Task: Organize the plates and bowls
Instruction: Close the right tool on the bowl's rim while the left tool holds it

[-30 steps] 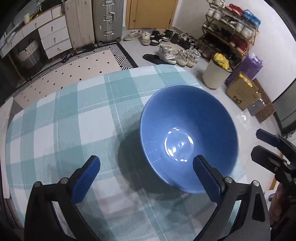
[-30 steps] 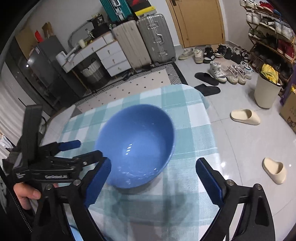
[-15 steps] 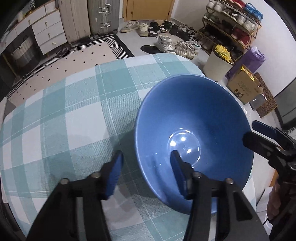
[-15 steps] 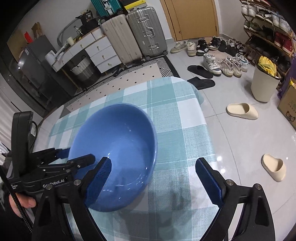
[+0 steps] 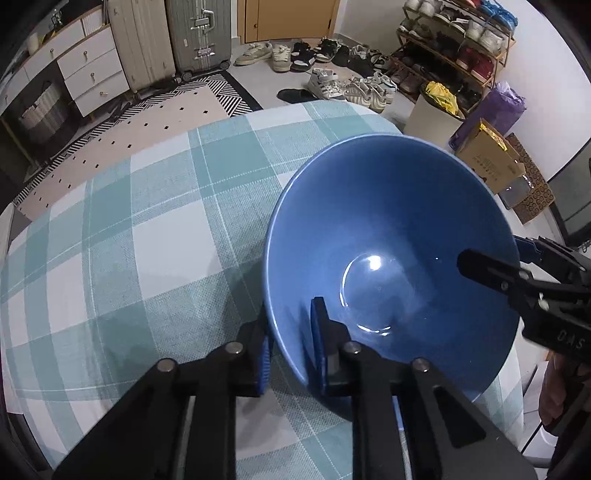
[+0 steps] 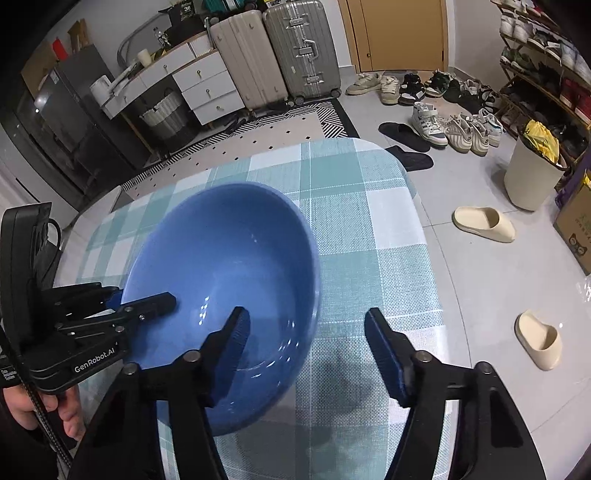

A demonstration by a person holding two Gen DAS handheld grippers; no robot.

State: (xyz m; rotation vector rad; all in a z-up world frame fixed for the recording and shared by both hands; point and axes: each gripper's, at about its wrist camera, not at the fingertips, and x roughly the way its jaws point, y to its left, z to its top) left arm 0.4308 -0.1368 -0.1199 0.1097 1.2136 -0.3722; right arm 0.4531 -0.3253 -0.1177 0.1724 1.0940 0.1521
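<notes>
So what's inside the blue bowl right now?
No contents: the blue bowl shows a bare glossy bottom. One finger of each hand-held gripper, left and right, reaches inside, covering small patches of wall.

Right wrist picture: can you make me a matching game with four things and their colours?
Things:
1. bowl
2. tablecloth
3. chunky slipper
4. door

Colours:
A. cream
B. light brown
C. blue
D. teal and white checks

Pairs: 1-C, 2-D, 3-A, 4-B
</notes>
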